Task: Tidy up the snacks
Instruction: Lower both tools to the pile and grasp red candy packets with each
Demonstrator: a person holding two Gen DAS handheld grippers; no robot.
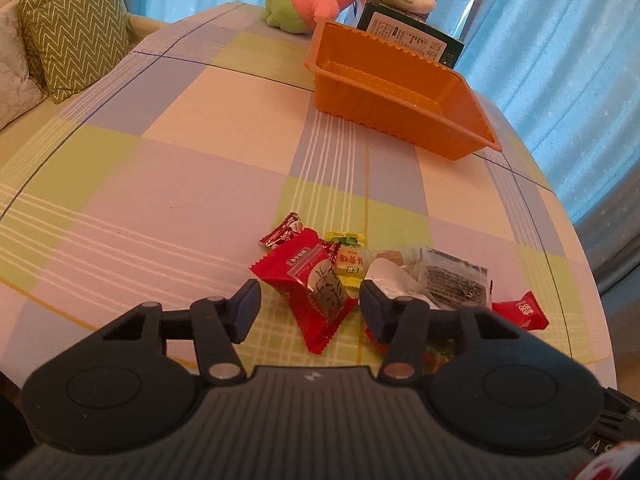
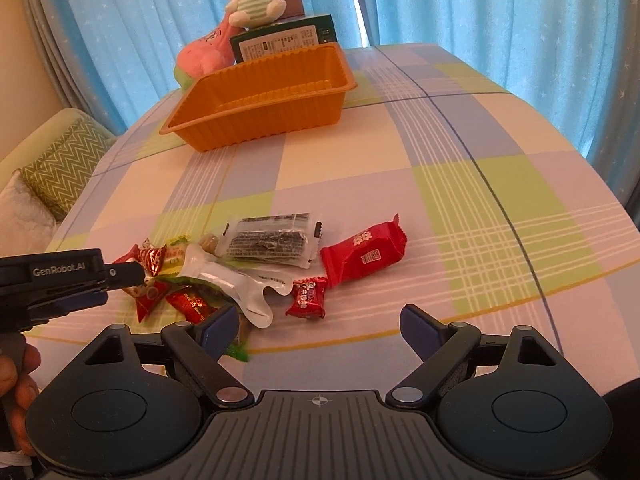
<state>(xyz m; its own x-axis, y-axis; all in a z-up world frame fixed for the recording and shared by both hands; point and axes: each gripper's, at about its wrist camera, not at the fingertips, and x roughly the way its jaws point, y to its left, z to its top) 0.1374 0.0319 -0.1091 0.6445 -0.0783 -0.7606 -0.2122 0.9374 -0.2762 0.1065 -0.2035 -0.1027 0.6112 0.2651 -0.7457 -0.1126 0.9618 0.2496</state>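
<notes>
Left wrist view: orange tray (image 1: 400,92) sits at the far side of the checked tablecloth (image 1: 160,184), and no snack shows inside it. Sorting looks barely begun. All wrappers lie in a loose pile near the front edge, well apart from the tray. Left gripper (image 1: 310,300) has its jaws partly apart, either side of a red packet (image 1: 316,296); pads not pressing on it. Right wrist view: right gripper (image 2: 318,320) stands wide, nothing between the jaws, a small red candy (image 2: 307,300) just ahead. Also loose: large red packet (image 2: 364,254), dark clear-wrapped bar (image 2: 268,242), white pouch (image 2: 236,284). Every piece left to move, by my judgement.
</notes>
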